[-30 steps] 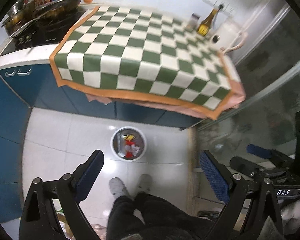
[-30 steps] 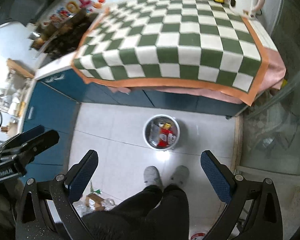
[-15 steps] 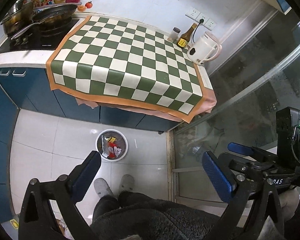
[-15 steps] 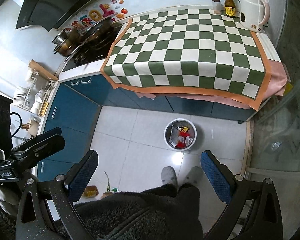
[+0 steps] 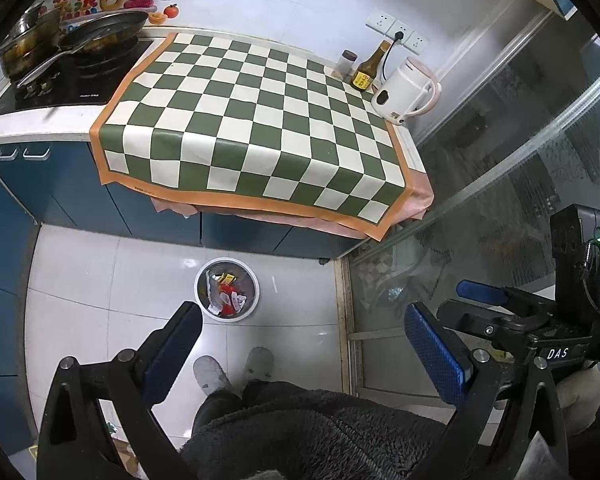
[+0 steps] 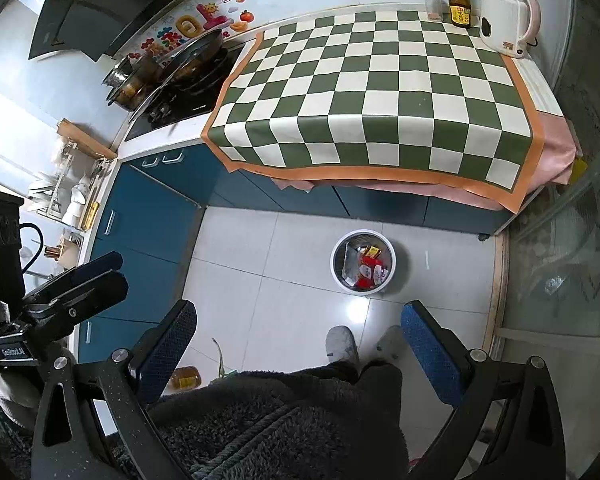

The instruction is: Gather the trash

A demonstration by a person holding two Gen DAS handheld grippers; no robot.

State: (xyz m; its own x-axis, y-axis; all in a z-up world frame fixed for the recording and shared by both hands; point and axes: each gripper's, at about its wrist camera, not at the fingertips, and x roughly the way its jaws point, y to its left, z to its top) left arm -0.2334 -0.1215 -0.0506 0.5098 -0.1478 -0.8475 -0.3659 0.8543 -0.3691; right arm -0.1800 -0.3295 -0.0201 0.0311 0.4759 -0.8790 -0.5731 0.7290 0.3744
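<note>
A white round trash bin [image 5: 227, 295] stands on the tiled floor in front of the blue cabinets; it holds wrappers and red and yellow packets. It also shows in the right wrist view [image 6: 363, 266]. The green and white checkered cloth [image 5: 260, 128] on the counter carries no trash. My left gripper [image 5: 300, 336] is open and empty, held high above the floor. My right gripper [image 6: 296, 332] is open and empty too, high above the floor. Each gripper shows in the other's view, the right one [image 5: 500, 308] and the left one [image 6: 80, 284].
A white kettle [image 5: 406, 94], a brown bottle [image 5: 370, 68] and a small jar [image 5: 346, 64] stand at the cloth's far right corner. Pans [image 5: 80, 40] sit on the hob at left. A glass door [image 5: 520, 200] is at right. The person's slippers [image 5: 232, 368] are below.
Both grippers have risen and pulled back from the bin, which now looks smaller and farther. The counter and back wall have come fully into view. Both stay open.
</note>
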